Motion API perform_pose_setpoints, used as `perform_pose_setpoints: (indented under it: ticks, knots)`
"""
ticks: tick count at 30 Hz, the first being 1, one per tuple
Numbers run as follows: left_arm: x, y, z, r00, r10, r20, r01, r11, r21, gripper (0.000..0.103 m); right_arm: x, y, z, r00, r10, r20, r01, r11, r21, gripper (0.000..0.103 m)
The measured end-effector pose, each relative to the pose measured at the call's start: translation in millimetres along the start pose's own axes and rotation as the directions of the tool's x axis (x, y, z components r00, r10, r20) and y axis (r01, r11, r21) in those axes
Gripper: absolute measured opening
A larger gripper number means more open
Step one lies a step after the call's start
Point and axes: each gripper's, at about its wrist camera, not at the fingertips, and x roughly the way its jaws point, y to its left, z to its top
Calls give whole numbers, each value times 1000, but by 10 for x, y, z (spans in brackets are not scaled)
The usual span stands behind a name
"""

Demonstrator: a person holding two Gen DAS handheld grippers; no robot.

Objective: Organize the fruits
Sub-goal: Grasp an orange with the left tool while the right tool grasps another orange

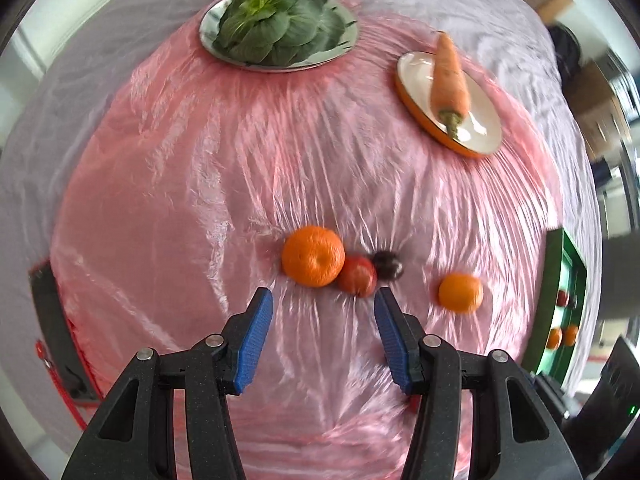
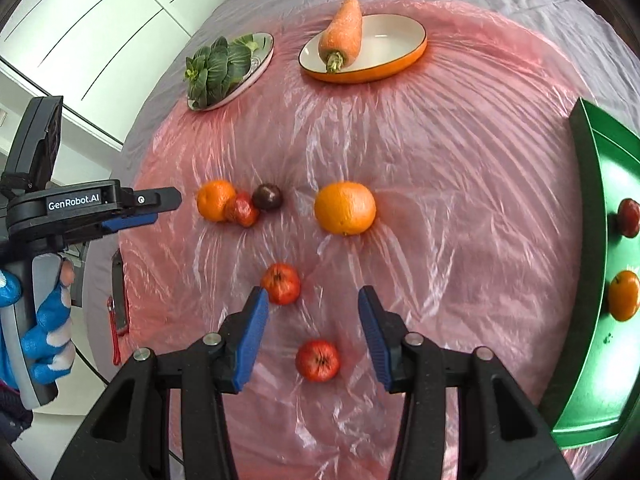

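Observation:
On the pink plastic-covered table lie an orange (image 1: 313, 256) touching a small red apple (image 1: 357, 280) and a dark plum (image 1: 387, 265), with a second orange (image 1: 460, 293) to their right. My left gripper (image 1: 324, 300) is open and empty just short of the red apple. In the right wrist view the same cluster (image 2: 240, 204) sits mid-left, the big orange (image 2: 345, 208) at centre. My right gripper (image 2: 314, 300) is open and empty, with one red apple (image 2: 281, 283) by its left finger and another (image 2: 318, 360) between the jaws. The left gripper (image 2: 160, 208) shows at the left.
A green tray (image 2: 596, 240) at the right edge holds a red apple (image 2: 629, 218) and an orange (image 2: 623, 295). At the back stand a silver plate of bok choy (image 1: 276, 20) and an orange-rimmed dish (image 1: 472, 120) with a carrot (image 1: 450, 80). A dark tool (image 2: 119, 296) lies at the left edge.

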Motion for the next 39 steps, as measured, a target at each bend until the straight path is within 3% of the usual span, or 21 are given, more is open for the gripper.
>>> perform_pose_setpoints:
  ticks: [4,14,22,33,39]
  knots:
    - [173,26,131,1000,10,-27,-12,995,-94,47,125,-27,201,999,-29,18,29,1000,12,77]
    - [456,13,224,995,45,-85,-58,987,-153,47,438,-53,417,997,-81,-13,81,997,7,77]
    - [652,67,247,993,20,-118,-47,972,-229,47,552,-85,475,993,-116,-27,116,993,12,76]
    - [865,175,257,991,21,-136,-55,966,-253,47,752,-77,518,992,-120,-50,120,993,1,76]
    - [865,147,208,992,6,-125,-36,970,-241,40,802,-96,544,993,-105,-60,106,994,2,73]
